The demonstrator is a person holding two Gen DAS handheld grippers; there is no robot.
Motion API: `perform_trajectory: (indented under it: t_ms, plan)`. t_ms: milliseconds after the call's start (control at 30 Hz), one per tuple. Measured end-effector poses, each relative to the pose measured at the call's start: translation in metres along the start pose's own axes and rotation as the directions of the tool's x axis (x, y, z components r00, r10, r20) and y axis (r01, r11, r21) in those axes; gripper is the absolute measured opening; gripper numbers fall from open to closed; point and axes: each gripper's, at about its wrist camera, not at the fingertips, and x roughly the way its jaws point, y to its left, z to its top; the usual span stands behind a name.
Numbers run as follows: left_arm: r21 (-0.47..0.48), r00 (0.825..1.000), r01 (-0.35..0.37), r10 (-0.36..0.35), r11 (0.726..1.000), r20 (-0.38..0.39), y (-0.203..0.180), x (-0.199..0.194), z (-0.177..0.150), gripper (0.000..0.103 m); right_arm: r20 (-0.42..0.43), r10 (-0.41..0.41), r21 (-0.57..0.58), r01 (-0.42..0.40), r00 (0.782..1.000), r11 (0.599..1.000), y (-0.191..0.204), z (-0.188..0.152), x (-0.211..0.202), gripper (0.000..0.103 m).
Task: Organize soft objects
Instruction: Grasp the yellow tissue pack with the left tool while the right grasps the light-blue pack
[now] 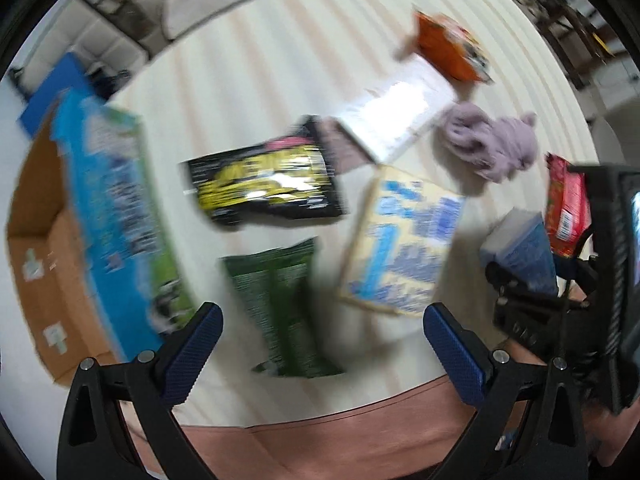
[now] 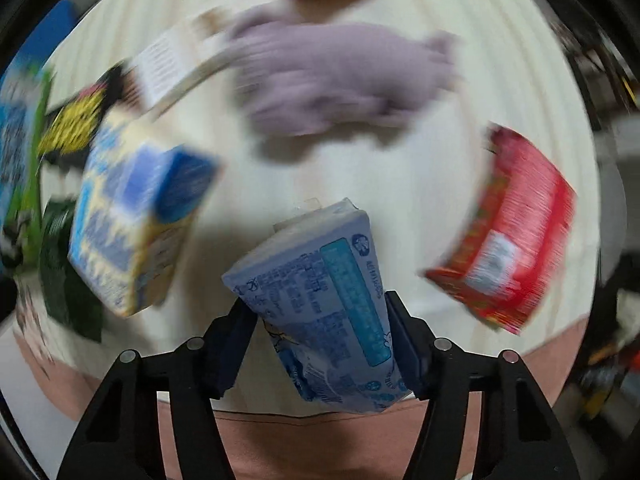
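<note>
soft objects lie scattered over the pale ribbed table (image 1: 248, 64): a lilac plush cloth (image 2: 340, 76) toward the far edge, a red snack bag (image 2: 516, 232) by the right edge, a green pouch (image 1: 280, 308) near the front edge, and a small blue tissue pack (image 2: 332, 304). the tissue pack sits between the pads of the right gripper (image 2: 320, 344), which pinches it across its short width, its long axis running away from the tongs toward the table's middle. the left gripper (image 1: 320, 356) stands spread and empty above the green pouch, so the left hand looks nearer to that one. a cardboard box (image 1: 44, 256) waits off the left edge.
</note>
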Motion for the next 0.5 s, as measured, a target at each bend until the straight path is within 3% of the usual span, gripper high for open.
perform_trajectory:
  t_ms: [67, 200, 267, 300, 400, 500]
  plan:
    - [0.028, 0.999, 0.018, -0.018, 0.999, -0.028, -0.012, 0.011, 0.010, 0.103, -0.010, 0.010, 0.061, -0.009, 1.000, 0.998, -0.019, -0.004, 0.002, 0.065]
    - [0.078, 0.996, 0.036, -0.029, 0.996, -0.089, -0.035, 0.042, 0.030, 0.103, -0.047, 0.129, 0.139, -0.122, 0.990, 0.983, -0.046, -0.014, 0.009, 0.069]
    - [0.088, 0.993, 0.037, -0.026, 0.995, -0.116, -0.042, 0.056, 0.037, 0.084, -0.051, 0.150, 0.146, -0.142, 0.987, 0.979, -0.051, -0.017, 0.011, 0.071]
    - [0.087, 0.991, 0.035, -0.023, 0.996, -0.135, -0.043, 0.062, 0.038, 0.065, -0.051, 0.143, 0.145, -0.134, 0.988, 0.980, -0.053, -0.018, 0.012, 0.071]
    - [0.063, 0.988, 0.040, -0.030, 0.997, -0.154, -0.043, 0.073, 0.039, 0.062, -0.070, 0.130, 0.139, -0.120, 0.989, 0.983, -0.055, -0.017, 0.000, 0.071]
    - [0.036, 0.989, 0.039, -0.033, 0.999, -0.141, -0.041, 0.072, 0.034, 0.062, -0.082, 0.110, 0.126, -0.099, 0.991, 0.987, -0.049, -0.017, 0.013, 0.070]
